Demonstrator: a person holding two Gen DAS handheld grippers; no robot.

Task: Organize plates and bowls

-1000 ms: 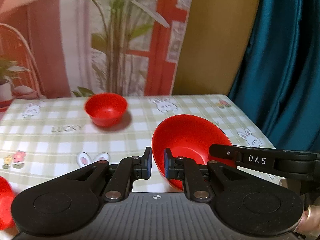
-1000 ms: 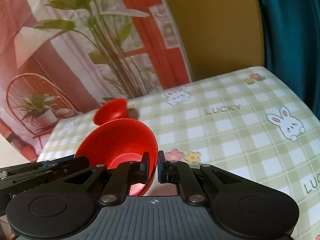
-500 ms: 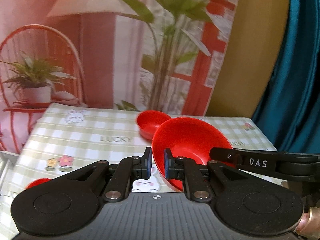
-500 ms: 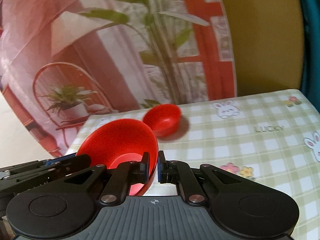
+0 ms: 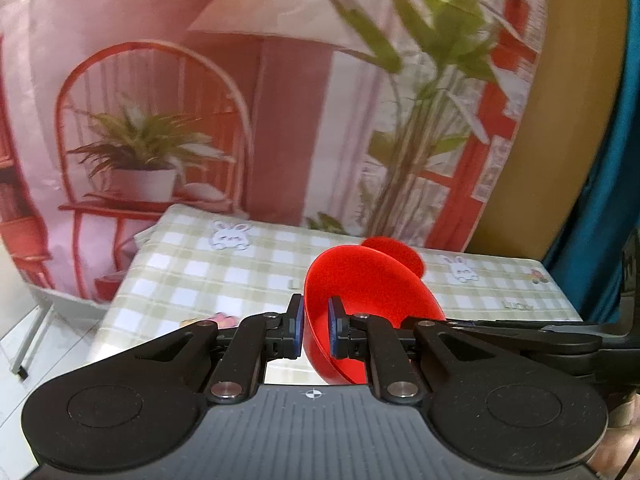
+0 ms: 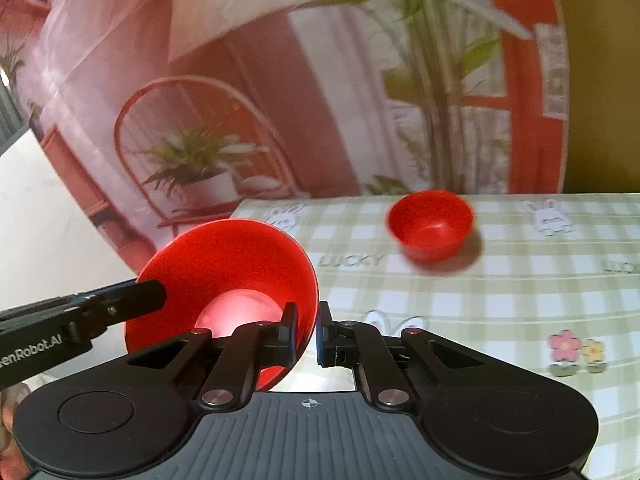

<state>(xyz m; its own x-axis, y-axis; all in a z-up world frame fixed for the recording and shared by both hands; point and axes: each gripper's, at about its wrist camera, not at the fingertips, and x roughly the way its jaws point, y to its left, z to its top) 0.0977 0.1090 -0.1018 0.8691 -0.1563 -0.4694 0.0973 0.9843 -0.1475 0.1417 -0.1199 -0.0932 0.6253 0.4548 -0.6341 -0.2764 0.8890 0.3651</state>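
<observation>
A large red bowl [image 5: 368, 292] hangs in the air above the checked tablecloth [image 5: 224, 264], held by both grippers. My left gripper [image 5: 316, 332] is shut on its left rim. My right gripper [image 6: 307, 334] is shut on the opposite rim of the same bowl [image 6: 232, 272]. A smaller red bowl [image 6: 431, 225] stands upright on the cloth farther back; in the left wrist view it [image 5: 394, 249] shows only as a rim behind the held bowl.
The table's far edge meets a printed backdrop [image 5: 160, 120] with a chair and plants. A teal curtain [image 5: 612, 184] hangs to the right. The table's left edge [image 5: 120, 292] drops to a white floor.
Both grippers have swung left with the large bowl between them and risen. The small bowl has shifted right in the right wrist view and slipped behind the held bowl in the left wrist view.
</observation>
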